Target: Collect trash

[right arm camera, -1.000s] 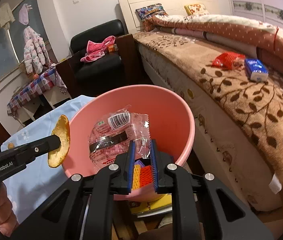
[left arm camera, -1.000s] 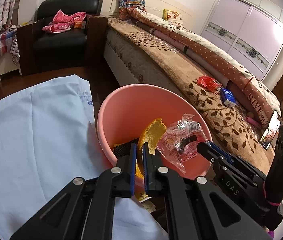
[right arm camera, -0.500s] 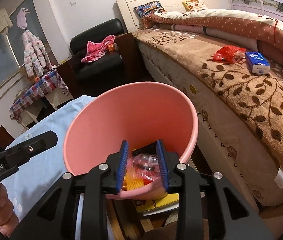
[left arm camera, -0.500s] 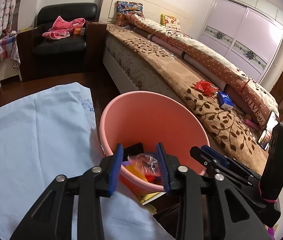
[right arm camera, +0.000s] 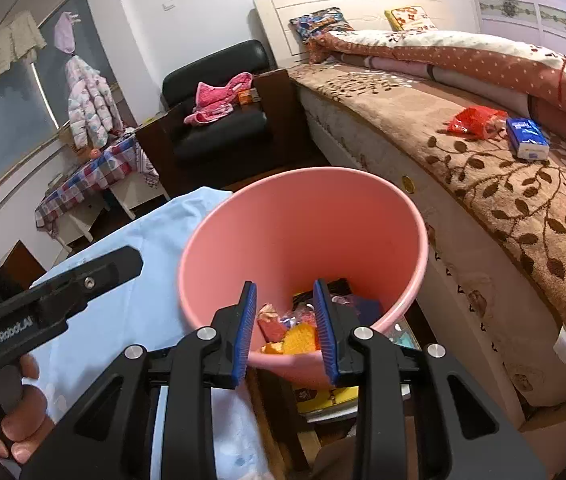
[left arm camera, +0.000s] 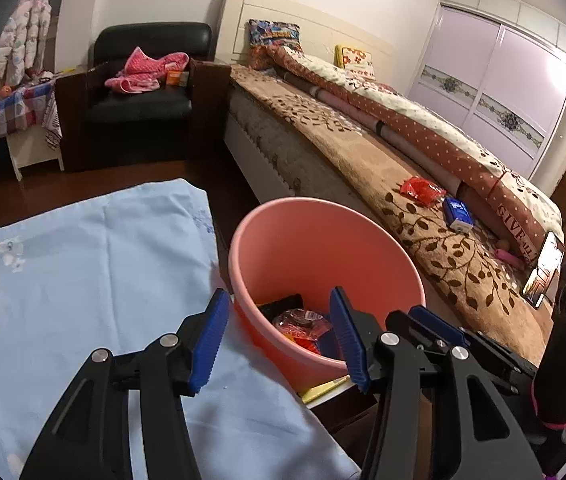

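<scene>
Landmark: pink plastic bucket (right arm camera: pixel 303 216), round, smooth-walled, tapering toward the bottom, standing beside the bed (left arm camera: pixel 363 152).

Trash (right arm camera: pixel 295 332) lies at the bottom of the bucket: crinkled clear wrapper with red print, an orange-yellow piece, a flat black item, something blue. Individual pieces are hard to separate.

Left gripper (left arm camera: pixel 279 340): above the near rim of the bucket, black arms with ribbed blue pads, jaws wide and opening, nothing between them.

Right gripper (right arm camera: pixel 285 332): also over the near rim, ribbed blue pads parted by a moderate gap, nothing held; trash is seen through the gap, down in the bucket.

Light blue cloth (left arm camera: pixel 83 272), smooth with soft creases and a faint flower print, lies left of the bucket, its edge touching the rim.

On the bed beyond the bucket: plush brown blanket (right arm camera: pixel 503 184) with a leaf pattern; on it a crumpled red wrapper (right arm camera: pixel 473 120) and, just beside that, a blue rectangular packet (right arm camera: pixel 527 138).

A yellow flat item (right arm camera: pixel 329 396) shows under the bucket.
</scene>
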### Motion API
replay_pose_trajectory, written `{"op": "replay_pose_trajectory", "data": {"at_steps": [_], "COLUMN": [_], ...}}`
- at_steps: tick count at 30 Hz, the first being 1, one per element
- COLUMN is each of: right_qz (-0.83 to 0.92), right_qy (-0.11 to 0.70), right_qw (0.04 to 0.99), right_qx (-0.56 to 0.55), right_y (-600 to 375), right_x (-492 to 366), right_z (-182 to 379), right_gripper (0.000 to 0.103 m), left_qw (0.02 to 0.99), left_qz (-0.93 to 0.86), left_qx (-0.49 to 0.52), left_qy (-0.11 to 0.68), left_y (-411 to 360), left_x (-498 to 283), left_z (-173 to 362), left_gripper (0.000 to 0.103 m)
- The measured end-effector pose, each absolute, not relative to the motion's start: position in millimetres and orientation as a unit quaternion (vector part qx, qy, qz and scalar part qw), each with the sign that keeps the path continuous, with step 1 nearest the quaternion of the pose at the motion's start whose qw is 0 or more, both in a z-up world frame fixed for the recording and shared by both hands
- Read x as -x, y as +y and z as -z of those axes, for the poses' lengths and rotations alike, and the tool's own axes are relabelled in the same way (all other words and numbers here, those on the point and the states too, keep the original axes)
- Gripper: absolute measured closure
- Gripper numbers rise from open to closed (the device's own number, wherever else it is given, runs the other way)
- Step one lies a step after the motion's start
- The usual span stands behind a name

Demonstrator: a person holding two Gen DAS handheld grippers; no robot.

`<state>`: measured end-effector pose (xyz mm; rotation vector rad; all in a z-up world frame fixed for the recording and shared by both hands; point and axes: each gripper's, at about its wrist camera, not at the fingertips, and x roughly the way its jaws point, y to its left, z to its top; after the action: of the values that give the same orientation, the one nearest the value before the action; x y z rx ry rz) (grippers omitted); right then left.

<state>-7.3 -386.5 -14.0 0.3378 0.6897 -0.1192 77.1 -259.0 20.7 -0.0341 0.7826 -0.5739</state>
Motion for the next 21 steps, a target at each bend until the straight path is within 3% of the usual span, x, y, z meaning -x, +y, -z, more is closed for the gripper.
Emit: {"op": "replay_pose_trajectory", "data": {"at_steps": [5,21], "right_qz": [0.046,0.016], "right_qy": [0.333,0.333], "right_qw": [0.929,0.933], "right_qx": [-0.158,-0.139], "right_y": [-371.6,-324.4], "right_x": [12.4,22.7], "right_z": [5.7,-9.2], "right_gripper": [0.063,0.057], "left_qw": [0.894,0.917], "left_qz": [0.265,0.238], "left_qx": [0.018,0.013], "left_qy": [0.361,0.321], "left_y": [-246.7,-205.5], "left_x": [-68.6,-37.7], "left_z": [-30.0,-46.9], "left_gripper": [0.051,0.047]}}
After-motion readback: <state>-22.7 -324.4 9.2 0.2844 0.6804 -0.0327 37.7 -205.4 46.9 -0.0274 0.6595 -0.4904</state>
